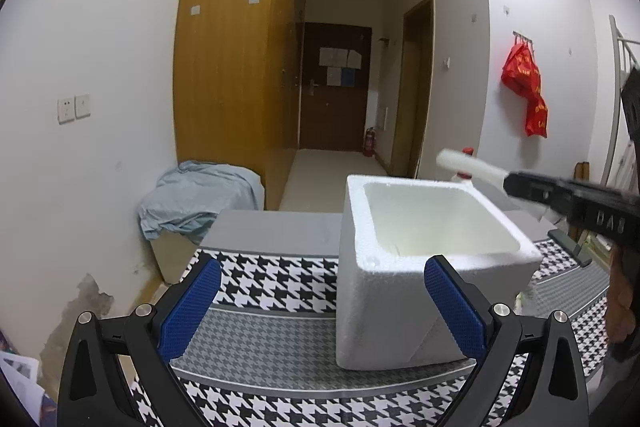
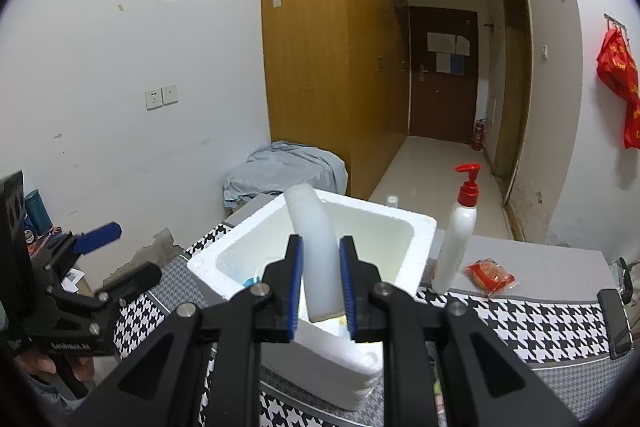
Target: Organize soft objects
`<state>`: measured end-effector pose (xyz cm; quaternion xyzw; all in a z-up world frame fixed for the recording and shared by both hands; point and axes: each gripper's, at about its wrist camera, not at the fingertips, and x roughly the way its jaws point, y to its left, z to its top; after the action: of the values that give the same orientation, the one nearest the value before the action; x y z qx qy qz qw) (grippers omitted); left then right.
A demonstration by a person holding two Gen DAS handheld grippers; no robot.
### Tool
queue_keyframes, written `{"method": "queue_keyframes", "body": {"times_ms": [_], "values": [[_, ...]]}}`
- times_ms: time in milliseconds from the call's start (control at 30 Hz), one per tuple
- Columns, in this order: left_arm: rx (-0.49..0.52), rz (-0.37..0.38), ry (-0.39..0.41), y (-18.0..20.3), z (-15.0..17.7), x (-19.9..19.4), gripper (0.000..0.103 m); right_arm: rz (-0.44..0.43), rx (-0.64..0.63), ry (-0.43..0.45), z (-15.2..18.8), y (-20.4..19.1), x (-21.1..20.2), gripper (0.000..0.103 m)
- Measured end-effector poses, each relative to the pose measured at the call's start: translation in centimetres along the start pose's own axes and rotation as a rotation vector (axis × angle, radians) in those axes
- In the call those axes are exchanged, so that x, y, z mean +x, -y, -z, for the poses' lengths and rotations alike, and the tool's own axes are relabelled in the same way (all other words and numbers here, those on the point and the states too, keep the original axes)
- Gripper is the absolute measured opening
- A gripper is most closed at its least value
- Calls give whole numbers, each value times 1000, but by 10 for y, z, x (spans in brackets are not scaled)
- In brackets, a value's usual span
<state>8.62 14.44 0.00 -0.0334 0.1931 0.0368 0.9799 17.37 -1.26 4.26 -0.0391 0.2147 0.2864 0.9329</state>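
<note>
The right tongs [image 2: 320, 291] are clamped on a white foam tube [image 2: 316, 255], holding it above the open styrofoam box [image 2: 404, 223] on the houndstooth table [image 2: 520, 323]. The left tongs [image 1: 324, 307] hang wide open and empty, just in front of the box.

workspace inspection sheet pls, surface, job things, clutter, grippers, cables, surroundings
surface: houndstooth cloth over a grey table.
job's things: white foam box, open top; white tube clamped over it; something blue and yellow lies inside, unclear.
clutter: pump bottle upright beside the box; red packet flat next to it.
grippers: right gripper shut on the tube; left gripper open, empty, in front of the box.
cables: nothing seen.
surroundings: blue cloth heaped over a low box, wooden wardrobe, red bag on a wall hook, fire extinguisher by the door.
</note>
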Motion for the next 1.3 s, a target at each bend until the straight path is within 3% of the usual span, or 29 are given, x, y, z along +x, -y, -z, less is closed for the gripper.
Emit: {"method": "queue_keyframes", "body": {"times_ms": [567, 633, 700, 733, 767, 933, 1067, 1300], "values": [[10, 22, -29, 1, 12, 5, 102, -9, 26, -50, -6, 3, 27, 22], [9, 23, -31, 0, 12, 6, 102, -11, 30, -60, -7, 2, 32, 31], [8, 19, -32, 0, 13, 7, 102, -1, 37, -60, -7, 3, 34, 50], [6, 20, -32, -1, 13, 7, 102, -2, 44, -59, -6, 4, 34, 67], [4, 20, -31, -1, 13, 7, 102, -6, 52, -55, -6, 6, 34, 73], [2, 16, -36, -2, 13, 8, 102, -4, 45, -51, -5, 4, 27, 74], [2, 14, -35, -1, 12, 7, 102, -4, 34, -34, -4, 0, 20, 86], [-11, 1, -35, -3, 12, 5, 102, -10, 36, -4, -2, -5, 5, 97]]}}
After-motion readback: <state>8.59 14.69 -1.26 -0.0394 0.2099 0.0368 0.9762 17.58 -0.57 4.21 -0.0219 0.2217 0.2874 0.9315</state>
